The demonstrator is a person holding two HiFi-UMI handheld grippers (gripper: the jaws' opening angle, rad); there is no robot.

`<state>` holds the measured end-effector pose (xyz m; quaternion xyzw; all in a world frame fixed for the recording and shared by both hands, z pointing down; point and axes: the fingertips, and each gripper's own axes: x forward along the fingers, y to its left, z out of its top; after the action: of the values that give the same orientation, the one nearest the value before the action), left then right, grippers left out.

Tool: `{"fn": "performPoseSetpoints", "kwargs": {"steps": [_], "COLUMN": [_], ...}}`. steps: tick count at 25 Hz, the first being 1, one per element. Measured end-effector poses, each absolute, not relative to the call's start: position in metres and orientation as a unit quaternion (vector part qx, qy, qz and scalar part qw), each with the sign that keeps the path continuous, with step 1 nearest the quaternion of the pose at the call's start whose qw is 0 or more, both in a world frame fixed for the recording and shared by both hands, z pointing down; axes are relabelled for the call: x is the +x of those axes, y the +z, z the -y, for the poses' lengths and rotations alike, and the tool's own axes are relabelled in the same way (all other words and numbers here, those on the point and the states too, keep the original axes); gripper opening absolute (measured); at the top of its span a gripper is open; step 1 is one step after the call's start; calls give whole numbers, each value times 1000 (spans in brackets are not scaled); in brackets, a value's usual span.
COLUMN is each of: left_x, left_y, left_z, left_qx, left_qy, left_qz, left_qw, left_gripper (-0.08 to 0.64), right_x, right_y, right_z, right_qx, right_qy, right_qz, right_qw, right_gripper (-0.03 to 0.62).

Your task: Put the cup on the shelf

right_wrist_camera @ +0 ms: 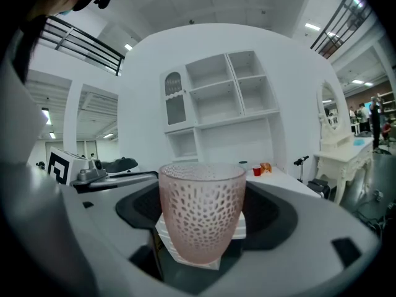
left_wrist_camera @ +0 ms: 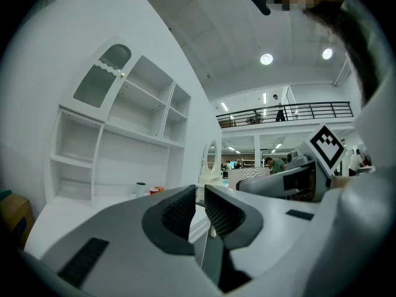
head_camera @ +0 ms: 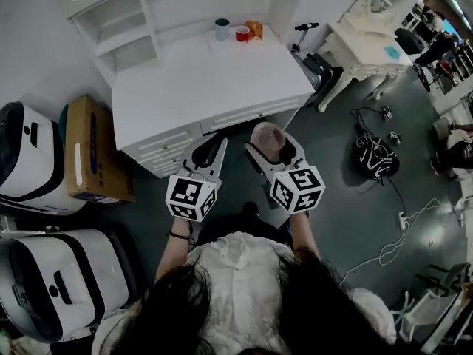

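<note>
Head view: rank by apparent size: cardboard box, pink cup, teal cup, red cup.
1. cardboard box
2. pink cup, though nearness to the camera inflates it
3. teal cup
4. red cup, only slightly smaller than the teal one

White desk point(head_camera: 199, 80) at 12 o'clock, with the shelf unit point(head_camera: 111, 28) standing along its far-left side toward 11. On the desktop's far edge, in a close row: dark teal cup point(head_camera: 222, 29), red cup point(head_camera: 242, 33), small orange item point(head_camera: 255, 29). Grey floor point(head_camera: 347, 198) carries a cardboard box point(head_camera: 92, 150) at 9 beside the desk, white machines at 9 point(head_camera: 26, 161) and 8 point(head_camera: 59, 279), a black bag point(head_camera: 377, 157) among cables at 3, and a white dressing table point(head_camera: 362, 50) at 2.
</note>
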<state>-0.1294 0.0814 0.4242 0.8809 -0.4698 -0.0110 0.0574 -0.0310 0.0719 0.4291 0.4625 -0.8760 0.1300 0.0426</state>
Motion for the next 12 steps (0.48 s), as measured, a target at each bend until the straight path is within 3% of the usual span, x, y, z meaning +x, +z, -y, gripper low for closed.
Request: {"fn": "performPoseSetpoints", "kwargs": {"steps": [12], "left_x": [-112], "left_y": [426], "left_z": [-38], "left_qx": [884], "left_qy": [-10], "left_qz": [465], "left_qw": [52], "left_gripper": [57], "right_x": [-7], "right_y": [419], "right_z": [-17], "right_qx": [471], "right_qy": [100], "right_qz": [875], "right_qw": [44], "right_gripper": [348]}}
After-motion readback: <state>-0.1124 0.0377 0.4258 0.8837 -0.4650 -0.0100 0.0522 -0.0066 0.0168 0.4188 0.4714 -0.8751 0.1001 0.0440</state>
